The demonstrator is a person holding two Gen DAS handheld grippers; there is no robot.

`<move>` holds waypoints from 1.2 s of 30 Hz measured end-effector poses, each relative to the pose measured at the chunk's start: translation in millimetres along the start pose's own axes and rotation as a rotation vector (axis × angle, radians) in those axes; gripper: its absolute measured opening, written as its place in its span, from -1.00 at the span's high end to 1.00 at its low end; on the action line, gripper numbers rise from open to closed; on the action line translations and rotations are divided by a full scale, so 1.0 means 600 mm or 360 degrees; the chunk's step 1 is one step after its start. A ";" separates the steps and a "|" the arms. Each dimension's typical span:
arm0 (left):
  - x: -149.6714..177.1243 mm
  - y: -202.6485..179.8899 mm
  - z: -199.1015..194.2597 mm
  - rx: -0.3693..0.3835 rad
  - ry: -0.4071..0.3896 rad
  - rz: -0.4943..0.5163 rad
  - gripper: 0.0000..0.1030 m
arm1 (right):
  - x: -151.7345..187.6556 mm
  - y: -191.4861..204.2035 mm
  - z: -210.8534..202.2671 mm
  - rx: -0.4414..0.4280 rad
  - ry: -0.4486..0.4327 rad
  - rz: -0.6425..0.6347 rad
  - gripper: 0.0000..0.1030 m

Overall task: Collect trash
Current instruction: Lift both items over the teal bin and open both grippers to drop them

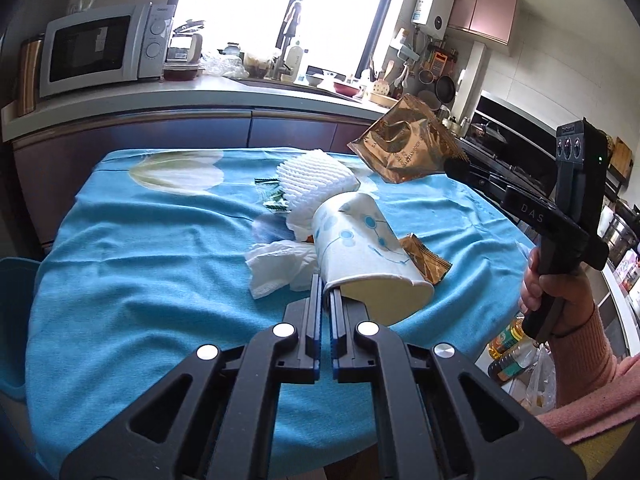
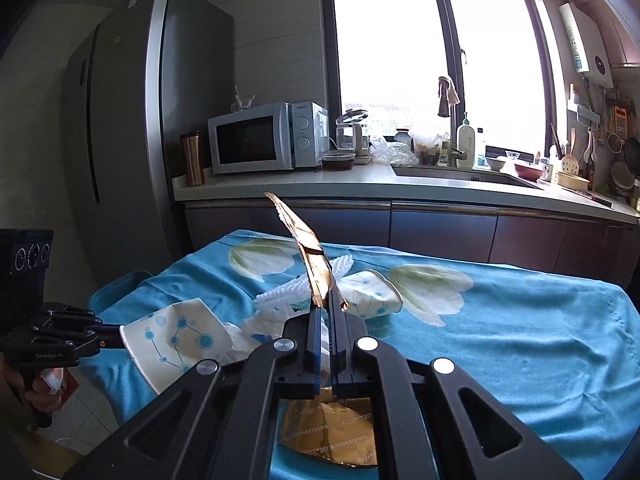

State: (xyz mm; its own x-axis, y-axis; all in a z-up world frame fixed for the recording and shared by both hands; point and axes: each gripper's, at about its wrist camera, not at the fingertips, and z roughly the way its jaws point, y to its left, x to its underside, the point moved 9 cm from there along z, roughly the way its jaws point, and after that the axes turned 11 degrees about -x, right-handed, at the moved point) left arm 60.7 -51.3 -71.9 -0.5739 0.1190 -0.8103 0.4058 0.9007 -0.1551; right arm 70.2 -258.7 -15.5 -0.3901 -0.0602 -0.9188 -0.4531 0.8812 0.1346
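My left gripper [image 1: 326, 300] is shut on the rim of a crushed white paper cup with blue dots [image 1: 360, 248], held tilted just above the blue tablecloth [image 1: 140, 260]. The right wrist view shows that cup [image 2: 176, 340] at the left gripper [image 2: 116, 334]. My right gripper [image 2: 326, 304] is shut on a gold foil wrapper [image 2: 308, 248], which stands up in the air; the left wrist view has this wrapper [image 1: 404, 144] and right gripper [image 1: 450, 168] on its right side. On the cloth lie a white foam net [image 1: 316, 180], a tissue [image 1: 276, 264], a small green wrapper [image 1: 274, 198], another gold wrapper [image 2: 332, 428] and a second crushed cup [image 2: 372, 292].
A blue plastic container [image 2: 116, 284] stands off the table's left edge. Behind the table runs a kitchen counter [image 2: 360, 188] with a microwave [image 2: 264, 140] and a sink. Bottles [image 1: 508, 348] stand on the floor at the right, and a person's hand and pink sleeve [image 1: 576, 344] hold the right gripper.
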 end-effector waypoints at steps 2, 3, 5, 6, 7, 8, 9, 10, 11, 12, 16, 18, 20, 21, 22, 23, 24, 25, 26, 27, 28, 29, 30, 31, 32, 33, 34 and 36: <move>-0.005 0.022 -0.019 -0.0034 -0.0034 -0.0028 0.93 | -0.009 0.023 0.002 -0.0078 -0.0018 -0.0002 0.95; -0.007 0.035 -0.028 -0.0057 -0.0049 -0.0043 0.93 | -0.014 0.036 0.006 -0.0119 -0.0024 -0.0007 0.95; -0.011 0.061 -0.044 -0.0101 -0.0074 -0.0082 0.93 | -0.021 0.065 0.017 -0.0198 -0.0022 -0.0026 0.95; -0.013 0.076 -0.052 -0.0130 -0.0087 -0.0103 0.93 | -0.023 0.079 0.025 -0.0237 -0.0020 -0.0034 0.95; -0.015 0.091 -0.060 -0.0159 -0.0099 -0.0123 0.93 | -0.025 0.092 0.034 -0.0273 -0.0015 -0.0042 0.95; -0.016 0.107 -0.067 -0.0188 -0.0108 -0.0147 0.93 | -0.026 0.107 0.043 -0.0312 -0.0008 -0.0051 0.95; -0.017 0.122 -0.074 -0.0218 -0.0116 -0.0171 0.93 | -0.027 0.121 0.055 -0.0348 0.0001 -0.0061 0.95; -0.017 0.139 -0.083 -0.0248 -0.0125 -0.0196 0.93 | -0.029 0.135 0.066 -0.0383 0.0010 -0.0070 0.95; -0.017 0.154 -0.090 -0.0275 -0.0134 -0.0220 0.93 | -0.030 0.149 0.078 -0.0420 0.0020 -0.0077 0.95; -0.017 0.171 -0.097 -0.0305 -0.0142 -0.0241 0.93 | -0.031 0.163 0.089 -0.0451 0.0030 -0.0086 0.95; -0.010 0.243 -0.131 -0.0436 -0.0169 -0.0341 0.93 | -0.041 0.219 0.136 -0.0588 0.0062 -0.0116 0.95; -0.004 0.282 -0.147 -0.0504 -0.0180 -0.0392 0.93 | -0.047 0.245 0.160 -0.0654 0.0081 -0.0125 0.95; 0.004 0.320 -0.162 -0.0570 -0.0186 -0.0443 0.93 | -0.053 0.272 0.183 -0.0713 0.0100 -0.0141 0.95; 0.009 0.334 -0.168 -0.0596 -0.0186 -0.0468 0.93 | -0.055 0.286 0.195 -0.0742 0.0112 -0.0146 0.95; 0.014 0.351 -0.174 -0.0621 -0.0184 -0.0496 0.93 | -0.057 0.300 0.207 -0.0772 0.0124 -0.0153 0.95; 0.019 0.364 -0.177 -0.0643 -0.0183 -0.0519 0.93 | -0.059 0.313 0.217 -0.0794 0.0133 -0.0166 0.95; 0.024 0.381 -0.182 -0.0674 -0.0180 -0.0542 0.93 | -0.060 0.326 0.228 -0.0818 0.0146 -0.0177 0.95; 0.030 0.396 -0.187 -0.0702 -0.0177 -0.0560 0.93 | -0.061 0.338 0.238 -0.0841 0.0159 -0.0184 0.95; 0.034 0.410 -0.190 -0.0725 -0.0175 -0.0577 0.93 | -0.062 0.349 0.248 -0.0863 0.0173 -0.0189 0.95; 0.039 0.425 -0.195 -0.0751 -0.0172 -0.0596 0.93 | -0.062 0.358 0.258 -0.0882 0.0186 -0.0193 0.95; 0.043 0.437 -0.198 -0.0770 -0.0171 -0.0608 0.93 | -0.062 0.368 0.267 -0.0900 0.0198 -0.0199 0.95; 0.047 0.448 -0.200 -0.0791 -0.0170 -0.0619 0.93 | -0.062 0.378 0.276 -0.0916 0.0210 -0.0205 0.95; 0.051 0.460 -0.203 -0.0814 -0.0164 -0.0631 0.93 | -0.062 0.386 0.285 -0.0930 0.0223 -0.0210 0.95; 0.053 0.472 -0.204 -0.0833 -0.0159 -0.0641 0.93 | -0.062 0.395 0.295 -0.0942 0.0237 -0.0215 0.95; 0.055 0.483 -0.205 -0.0852 -0.0156 -0.0648 0.93 | -0.061 0.402 0.304 -0.0952 0.0251 -0.0219 0.95; 0.059 0.490 -0.205 -0.0869 -0.0152 -0.0655 0.93 | -0.061 0.408 0.312 -0.0962 0.0264 -0.0222 0.95; 0.062 0.500 -0.205 -0.0886 -0.0146 -0.0666 0.93 | -0.060 0.415 0.321 -0.0968 0.0277 -0.0226 0.95; 0.067 0.517 -0.204 -0.0907 -0.0135 -0.0687 0.93 | -0.056 0.430 0.337 -0.0981 0.0304 -0.0238 0.95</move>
State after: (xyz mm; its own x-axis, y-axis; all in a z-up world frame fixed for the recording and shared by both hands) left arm 76.1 283.8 -83.6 -0.5329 -0.3089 -0.7878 -0.2922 0.9409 -0.1712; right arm 128.2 65.5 -24.7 -0.3967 -0.2931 -0.8699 -0.8672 0.4304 0.2504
